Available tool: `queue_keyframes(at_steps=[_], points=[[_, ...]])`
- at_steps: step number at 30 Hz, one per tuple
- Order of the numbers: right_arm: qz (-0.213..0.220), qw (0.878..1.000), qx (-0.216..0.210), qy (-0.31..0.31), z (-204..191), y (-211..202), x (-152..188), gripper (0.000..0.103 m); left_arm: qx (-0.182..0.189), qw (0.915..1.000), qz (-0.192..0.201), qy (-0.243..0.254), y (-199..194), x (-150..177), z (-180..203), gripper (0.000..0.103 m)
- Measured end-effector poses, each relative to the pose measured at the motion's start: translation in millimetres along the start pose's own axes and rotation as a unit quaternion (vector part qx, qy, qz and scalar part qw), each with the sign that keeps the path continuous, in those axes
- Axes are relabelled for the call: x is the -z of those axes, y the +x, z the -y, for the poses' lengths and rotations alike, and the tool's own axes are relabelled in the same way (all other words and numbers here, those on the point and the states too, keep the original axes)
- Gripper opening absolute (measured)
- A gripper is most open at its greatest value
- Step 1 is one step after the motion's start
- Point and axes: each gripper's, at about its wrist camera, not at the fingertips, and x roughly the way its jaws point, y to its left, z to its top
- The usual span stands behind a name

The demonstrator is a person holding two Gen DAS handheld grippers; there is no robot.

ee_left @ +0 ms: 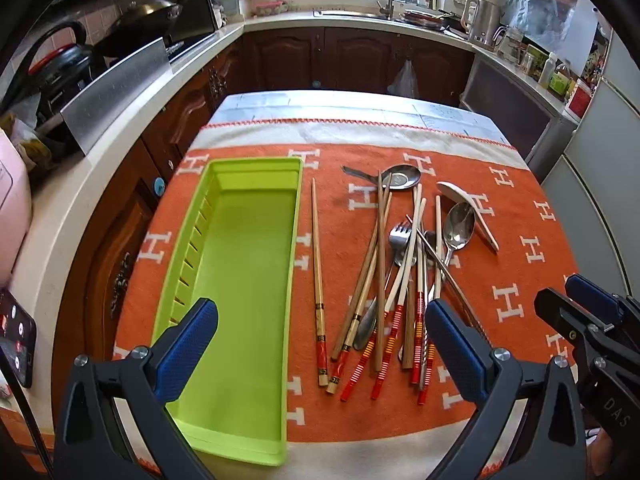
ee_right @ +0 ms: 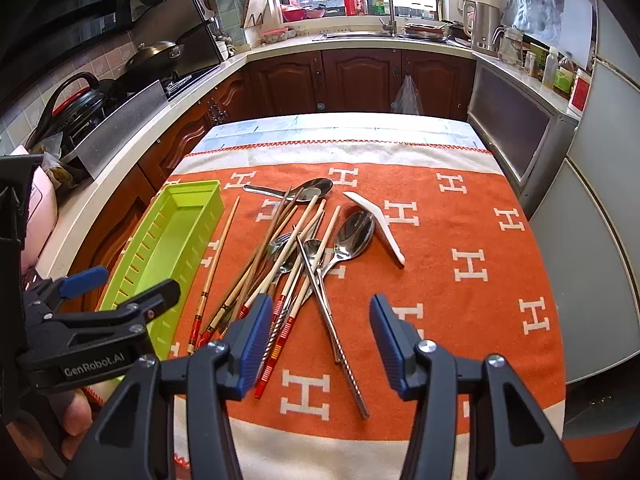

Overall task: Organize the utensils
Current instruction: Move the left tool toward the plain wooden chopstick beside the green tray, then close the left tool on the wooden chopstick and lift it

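An empty lime-green tray point(ee_left: 240, 260) lies lengthwise on the left of the orange cloth point(ee_left: 520, 264). Right of it sits a loose pile of wooden chopsticks point(ee_left: 384, 280), a fork point(ee_left: 400, 236), steel spoons point(ee_left: 460, 226) and a white ceramic spoon point(ee_left: 472, 208). One chopstick point(ee_left: 317, 260) lies alone beside the tray. My left gripper point(ee_left: 320, 312) hovers open over the tray's right rim and the pile's near ends, holding nothing. My right gripper point(ee_right: 320, 304) stands open above the near ends of the metal chopsticks point(ee_right: 332, 320), also empty.
A kitchen counter with a stove, pans and a pink appliance point(ee_left: 12, 216) runs along the left. A phone point(ee_left: 16, 340) lies at the near left. A grey fridge point(ee_right: 600, 240) stands right of the table. The cloth's near white border point(ee_right: 320, 452) is bare.
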Motion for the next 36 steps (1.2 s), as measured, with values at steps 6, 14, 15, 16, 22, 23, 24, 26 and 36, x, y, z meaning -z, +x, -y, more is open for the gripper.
queue_keyframes(at_steps=[6,14,15,16,22,23,24,26,36], points=[[0.001,1.000,-0.017,0.003,4,2,-7,0.044,0.004,0.9999,0.013,0.007,-6,-10,-3,0.102],[0.001,1.000,-0.021,-0.008,11,8,-17,0.043,0.015,0.9991,0.031,0.023,-16,-28,-1,0.102],[0.001,1.000,-0.019,-0.009,12,9,-19,0.043,0.017,0.9991,0.030,0.027,-15,-30,0,0.102],[0.002,1.000,-0.017,-0.011,13,9,-20,0.043,0.020,0.9989,0.027,0.031,-15,-33,1,0.100],[-0.007,0.999,-0.032,0.002,28,17,-27,0.043,0.066,0.9975,-0.011,0.022,-2,-51,-5,0.076],[-0.009,0.999,-0.032,0.004,30,18,-28,0.043,0.078,0.9965,-0.021,0.019,3,-55,-5,0.066],[-0.009,0.999,-0.037,0.010,32,19,-29,0.043,0.090,0.9953,-0.032,0.017,7,-57,-5,0.062],[-0.008,0.999,-0.041,0.016,36,20,-30,0.043,0.107,0.9926,-0.056,0.012,18,-61,-4,0.048],[-0.040,0.997,-0.056,0.026,40,39,-19,0.043,0.106,0.9793,-0.171,-0.016,103,-43,13,0.014]])
